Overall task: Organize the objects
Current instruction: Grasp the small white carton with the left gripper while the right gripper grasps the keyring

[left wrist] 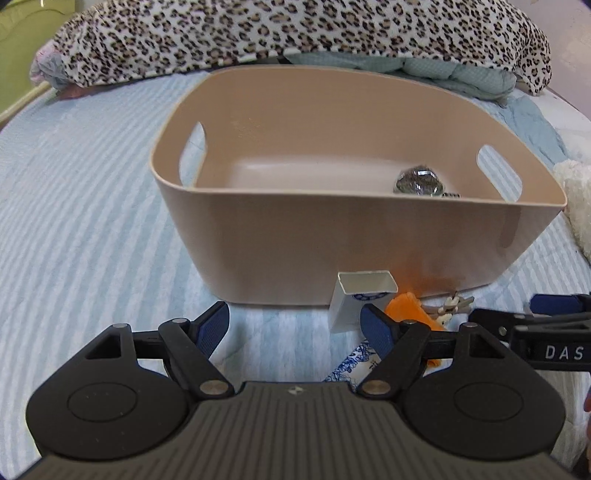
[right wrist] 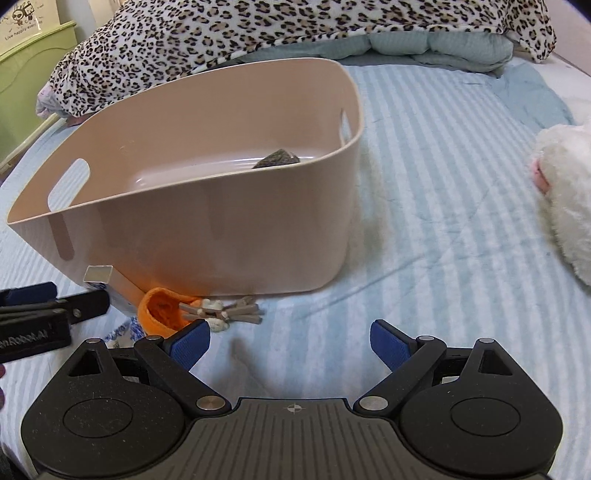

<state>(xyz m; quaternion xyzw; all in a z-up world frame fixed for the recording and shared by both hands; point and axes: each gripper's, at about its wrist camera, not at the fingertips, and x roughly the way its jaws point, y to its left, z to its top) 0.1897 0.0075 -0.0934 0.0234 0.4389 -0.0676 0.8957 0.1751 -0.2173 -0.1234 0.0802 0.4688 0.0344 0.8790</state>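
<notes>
Beige bin (left wrist: 354, 243) sits on the striped bed (left wrist: 92, 221), cut-out handles on both short sides. I see one thing inside: a faceted glass ball (left wrist: 419, 180) at the right end of the floor; in the right view it shows as a dark lump (right wrist: 277, 158) just over the rim. Something dark beside it, too little shows to identify.

Loose items lie on the bed against the bin's near wall: white open-ended box (left wrist: 354, 299) with blue print, orange knitted piece (left wrist: 406, 310) just right of it, small grey-and-white stick figure toy (right wrist: 221, 312) touching the orange piece's right side.

Left tongs (left wrist: 295, 325): wide open, holding nothing; right finger (left wrist: 376, 326) overlaps the white box in view, contact I can't tell.

Right tongs (right wrist: 290, 341): wide open, empty, over bare bed; left finger (right wrist: 190, 345) near the toy, not touching.

Leopard blanket (right wrist: 295, 26) at far edge, white plush (right wrist: 569, 192) far right.
</notes>
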